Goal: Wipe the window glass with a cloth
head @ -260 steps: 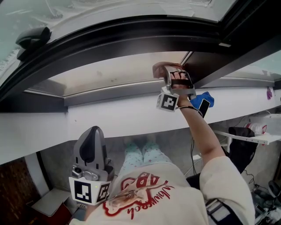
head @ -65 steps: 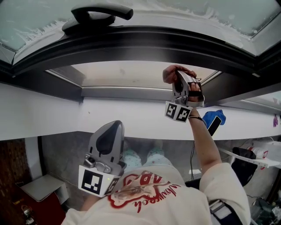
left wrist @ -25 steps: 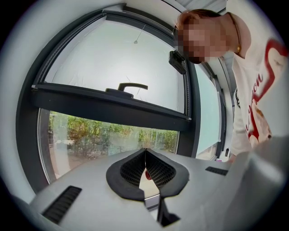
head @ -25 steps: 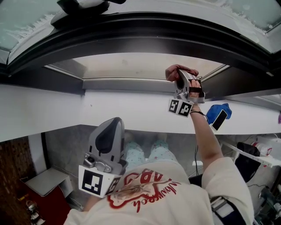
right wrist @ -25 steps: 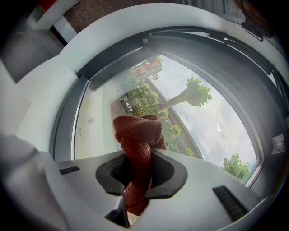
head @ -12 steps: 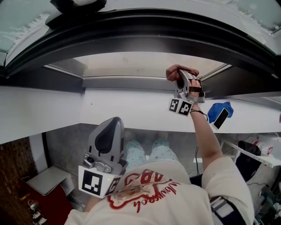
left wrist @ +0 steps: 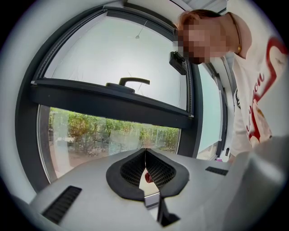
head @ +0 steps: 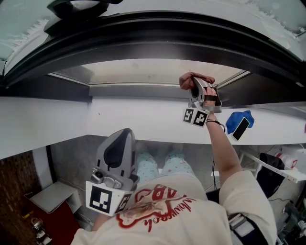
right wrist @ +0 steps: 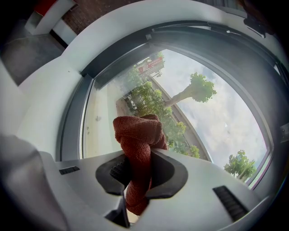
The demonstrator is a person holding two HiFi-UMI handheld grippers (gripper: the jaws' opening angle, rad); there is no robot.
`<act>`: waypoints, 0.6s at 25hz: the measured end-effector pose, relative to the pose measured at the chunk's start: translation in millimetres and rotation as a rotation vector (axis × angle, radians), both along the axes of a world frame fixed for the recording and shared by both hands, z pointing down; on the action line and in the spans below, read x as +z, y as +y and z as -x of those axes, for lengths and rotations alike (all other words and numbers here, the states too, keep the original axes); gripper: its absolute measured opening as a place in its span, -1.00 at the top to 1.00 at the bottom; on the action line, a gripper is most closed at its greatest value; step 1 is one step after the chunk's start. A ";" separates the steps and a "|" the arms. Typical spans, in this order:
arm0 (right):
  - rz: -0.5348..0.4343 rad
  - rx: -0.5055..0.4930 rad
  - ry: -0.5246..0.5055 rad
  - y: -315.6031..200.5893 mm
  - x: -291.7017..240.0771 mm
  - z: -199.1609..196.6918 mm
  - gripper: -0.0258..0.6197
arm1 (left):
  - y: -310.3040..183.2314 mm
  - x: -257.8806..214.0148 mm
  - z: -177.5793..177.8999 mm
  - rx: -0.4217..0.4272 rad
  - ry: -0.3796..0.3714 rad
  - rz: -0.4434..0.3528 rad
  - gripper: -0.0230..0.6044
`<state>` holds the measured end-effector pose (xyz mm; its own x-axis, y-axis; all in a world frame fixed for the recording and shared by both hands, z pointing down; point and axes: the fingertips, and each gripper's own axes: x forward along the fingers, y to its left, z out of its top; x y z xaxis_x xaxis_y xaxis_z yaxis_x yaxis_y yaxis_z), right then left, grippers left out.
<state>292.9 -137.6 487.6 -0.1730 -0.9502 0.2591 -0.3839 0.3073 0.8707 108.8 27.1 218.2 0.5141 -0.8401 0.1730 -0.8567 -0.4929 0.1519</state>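
Note:
A red-brown cloth (right wrist: 137, 149) is bunched between the jaws of my right gripper (right wrist: 137, 169), which is shut on it. In the head view that gripper (head: 196, 88) is raised to the lower window pane (head: 143, 72), with the cloth (head: 191, 78) pressed against the glass near the pane's right end. In the right gripper view the cloth's top meets the window glass (right wrist: 189, 103). My left gripper (head: 117, 153) hangs low by the person's chest, away from the window. Its jaws (left wrist: 145, 164) are shut with nothing between them.
A dark window frame bar (head: 153, 38) with a black handle (head: 79, 5) runs above the pane. A white sill (head: 119, 119) lies below it. A blue object with a dark phone (head: 239, 125) rests on the sill to the right. A shelf with clutter (head: 282, 167) stands at lower right.
Over ten seconds my right gripper and cloth have stayed at the right end of the lower pane while the head view shifted. In the last second nothing has visibly moved.

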 end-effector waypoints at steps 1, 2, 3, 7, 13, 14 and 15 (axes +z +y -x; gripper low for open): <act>0.001 0.000 0.000 -0.1 1.3 -0.1 0.68 | 0.3 0.2 0.3 -0.002 -0.001 0.001 0.86; 0.003 -0.001 0.000 -0.1 2.7 -0.1 0.68 | 0.8 0.8 0.7 -0.005 -0.002 0.002 0.86; 0.006 -0.001 0.000 0.0 4.3 -0.1 0.68 | 1.3 1.7 1.1 -0.007 -0.002 0.005 0.86; 0.019 -0.002 -0.003 0.5 11.0 -0.2 0.68 | 1.6 5.1 1.9 -0.014 -0.003 0.016 0.86; 0.061 -0.011 0.019 1.7 31.4 -1.3 0.68 | 1.0 7.5 0.5 -0.017 -0.008 0.018 0.86; 0.063 -0.014 0.017 1.8 33.6 -1.5 0.68 | 1.2 8.2 0.5 -0.018 -0.009 0.019 0.86; 0.064 -0.017 0.014 1.5 35.2 -1.4 0.68 | 1.3 9.3 0.8 -0.020 -0.011 0.022 0.86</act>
